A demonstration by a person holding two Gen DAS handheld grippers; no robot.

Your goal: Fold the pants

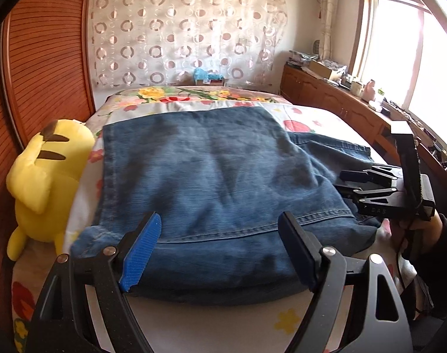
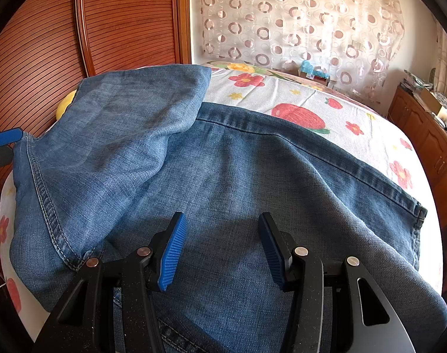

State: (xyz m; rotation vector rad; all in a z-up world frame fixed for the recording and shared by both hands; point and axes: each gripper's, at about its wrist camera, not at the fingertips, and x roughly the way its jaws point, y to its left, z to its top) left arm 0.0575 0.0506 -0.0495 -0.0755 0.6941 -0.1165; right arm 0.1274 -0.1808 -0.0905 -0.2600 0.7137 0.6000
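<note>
1. Looking along the left gripper (image 1: 220, 253) in the left wrist view, its two fingers stand wide apart with nothing between the pads; they hover at the near folded edge of the jeans (image 1: 211, 182), and whether the tips touch the cloth cannot be told.
2. The jeans lie on the floral bedsheet (image 1: 309, 114), the legs doubled over so a hem seam runs across near the front edge; the layers beneath the top panel are hidden.
3. At the right of this view the right gripper (image 1: 353, 184) rests at the denim's right side, seen from the side; its fingers look close together here, but the angle makes the gap hard to judge. The person's hand (image 1: 415, 229) behind it is partly cut off by the frame edge.
4. A yellow plush toy (image 1: 44, 182) lies beside the jeans on the left, against the wooden headboard (image 1: 41, 67); its face is turned away.
5. Small boxes (image 1: 208, 79) sit beyond the far end of the bed; their contents are too small to tell. Clutter on the cabinet (image 1: 326, 88) under the bright window is blurred.
6. In the right wrist view, the right gripper (image 2: 222, 250) shows its blue pads clearly spread, empty, above the jeans (image 2: 238, 176).
7. The folded leg (image 2: 120, 123) drapes up at left, hiding most of the plush toy (image 2: 65, 103). A blue pad of the left gripper (image 2: 5, 136) pokes in at the left edge, mostly cut off.
</note>
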